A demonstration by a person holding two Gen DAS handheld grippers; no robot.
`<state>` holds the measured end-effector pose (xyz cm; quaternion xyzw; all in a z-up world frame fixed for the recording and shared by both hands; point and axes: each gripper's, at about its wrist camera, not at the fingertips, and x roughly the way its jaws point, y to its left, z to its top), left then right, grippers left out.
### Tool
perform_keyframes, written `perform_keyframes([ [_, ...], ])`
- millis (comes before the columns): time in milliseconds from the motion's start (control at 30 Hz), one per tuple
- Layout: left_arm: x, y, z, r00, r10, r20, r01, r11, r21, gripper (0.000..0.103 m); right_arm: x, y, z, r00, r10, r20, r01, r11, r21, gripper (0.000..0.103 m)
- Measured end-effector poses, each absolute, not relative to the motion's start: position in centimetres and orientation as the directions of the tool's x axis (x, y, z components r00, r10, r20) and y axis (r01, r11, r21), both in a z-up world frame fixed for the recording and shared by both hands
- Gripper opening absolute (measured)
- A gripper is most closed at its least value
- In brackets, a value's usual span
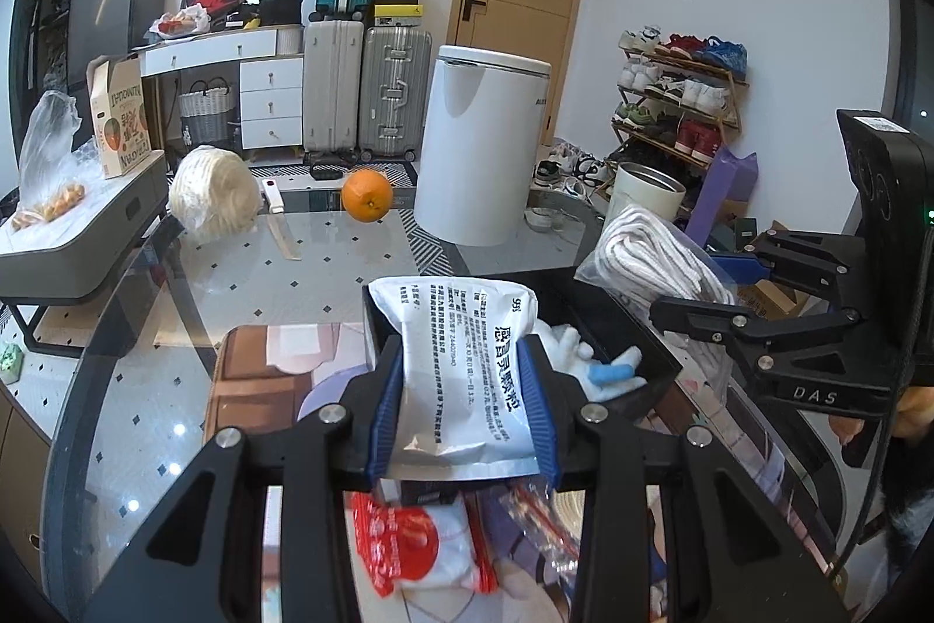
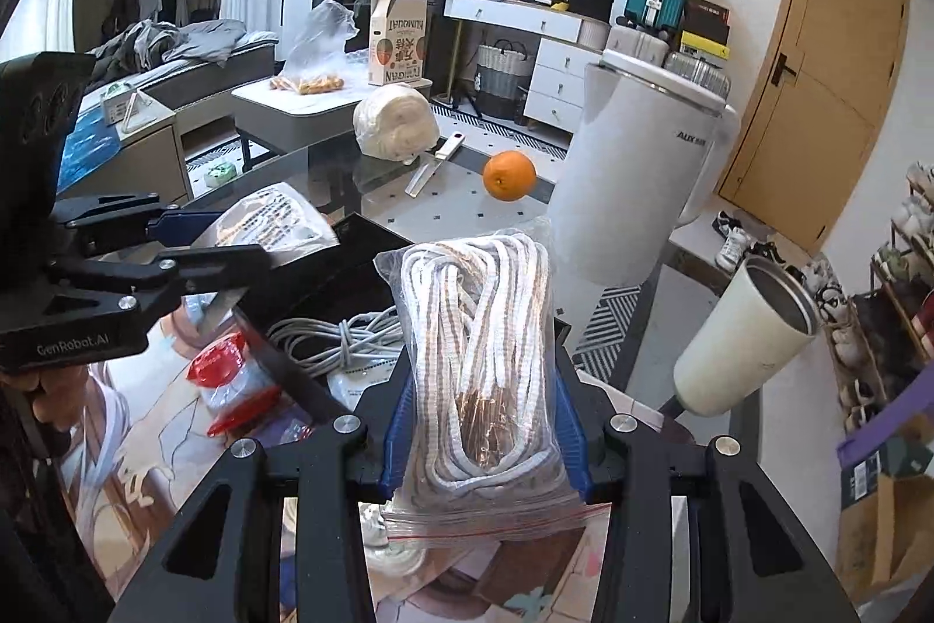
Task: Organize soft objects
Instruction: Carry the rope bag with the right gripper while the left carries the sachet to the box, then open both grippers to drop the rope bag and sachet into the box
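My left gripper (image 1: 464, 413) is shut on a white printed pouch (image 1: 467, 360), held over the near edge of a black bin (image 1: 619, 313) that holds a white and blue soft item (image 1: 601, 366). My right gripper (image 2: 481, 418) is shut on a clear zip bag of white rope (image 2: 478, 348), held above the same black bin (image 2: 362, 249); a grey cable coil (image 2: 338, 337) lies in it. The right gripper also shows in the left wrist view (image 1: 689, 296) with the rope bag (image 1: 648, 255). The left gripper with its pouch (image 2: 274, 220) shows in the right wrist view.
A red and white packet (image 1: 420, 547) lies on the glass table (image 1: 245, 284) below my left gripper. An orange (image 1: 366, 194), a roll of white cloth (image 1: 213, 194) and a white-handled knife (image 1: 280, 220) lie farther back. A white bin (image 1: 481, 144) and a cream tumbler (image 2: 741, 337) stand to the right.
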<state>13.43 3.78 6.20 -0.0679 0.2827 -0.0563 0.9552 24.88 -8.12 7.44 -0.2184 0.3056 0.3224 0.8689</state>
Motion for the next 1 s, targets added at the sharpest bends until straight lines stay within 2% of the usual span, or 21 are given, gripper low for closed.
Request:
perform_keyframes([
  [633,19.2,2.7,3.9,0.781,-0.148,-0.607,0.076,0.987,-0.143,0.037,27.5,-7.2,6.4,0.581,0.443,-0.683,-0.715,0.679,-0.168,0.042],
  [900,20.1,2.4,2.9,0.764,-0.136,-0.631,0.079,0.990,-0.117,0.042,28.3,-6.5,5.8,0.568,0.448,-0.691,-0.729,0.663,-0.170,0.042],
  [1000,20.0,2.4,2.9,0.761,-0.143,-0.632,0.083,0.989,-0.123,0.048,28.5,-6.1,5.8,0.568,0.449,-0.690,-0.733,0.657,-0.176,0.042],
])
